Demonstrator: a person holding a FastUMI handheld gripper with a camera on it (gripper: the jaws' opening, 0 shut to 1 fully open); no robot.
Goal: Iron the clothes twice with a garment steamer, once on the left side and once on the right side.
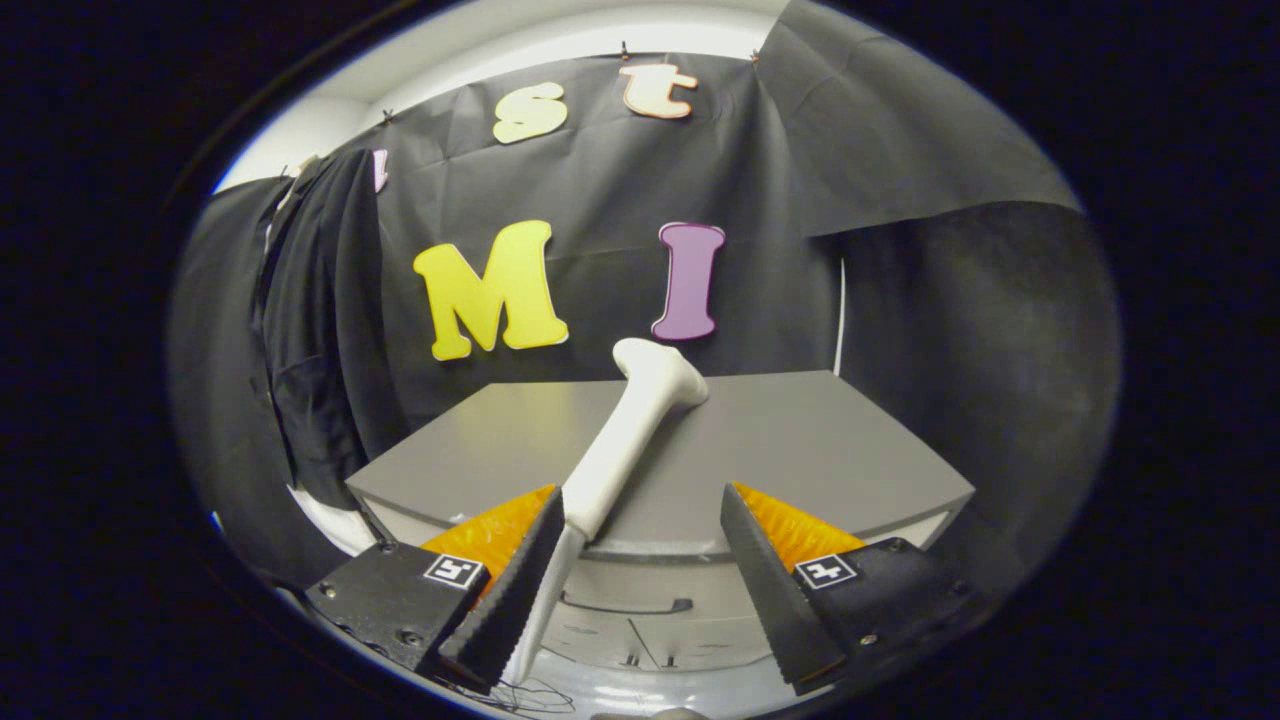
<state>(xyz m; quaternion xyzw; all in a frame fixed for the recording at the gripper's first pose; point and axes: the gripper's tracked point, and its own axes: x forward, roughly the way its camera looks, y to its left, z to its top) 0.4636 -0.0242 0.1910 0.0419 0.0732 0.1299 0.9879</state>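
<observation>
On the grey table [800,440] lies the white garment steamer [625,440], handle between the gripper [640,570] jaws, which stand apart; possibly touching the left finger. Pre-grasp: close next. Dark clothes [320,320] hang left of table.

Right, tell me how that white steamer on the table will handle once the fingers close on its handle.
The garment steamer looks rigid, so it should not flex. Its smooth, rounded handle may slip or roll between the open gripper. The flared head lies far from the fingers, so it may droop.

Smooth matt white plastic steamer [630,430], matt grey table [800,440], dark cloth garment [320,320], ridged black gripper [640,580] pads.
</observation>
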